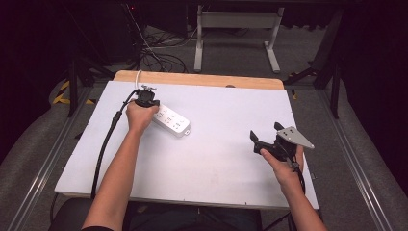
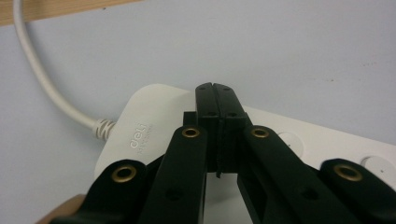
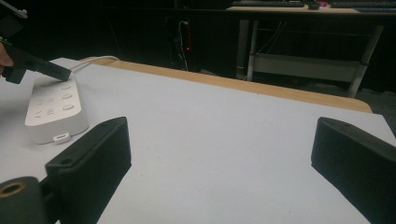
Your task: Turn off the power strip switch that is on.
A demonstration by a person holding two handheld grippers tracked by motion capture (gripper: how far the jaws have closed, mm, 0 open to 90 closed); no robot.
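White tabletop [image 1: 226,120] with wooden far edge [image 1: 202,79]; dark room behind.

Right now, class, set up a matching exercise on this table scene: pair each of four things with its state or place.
Things:
1. left tongs
2. right tongs
3. power strip
4. white cord

States:
A. jaws wide apart, above bare table
B. runs off the table's far edge
C. jaws pressed together, tips over the strip
D. lies flat on the white table

Pairs: 1-C, 2-A, 3-D, 4-B
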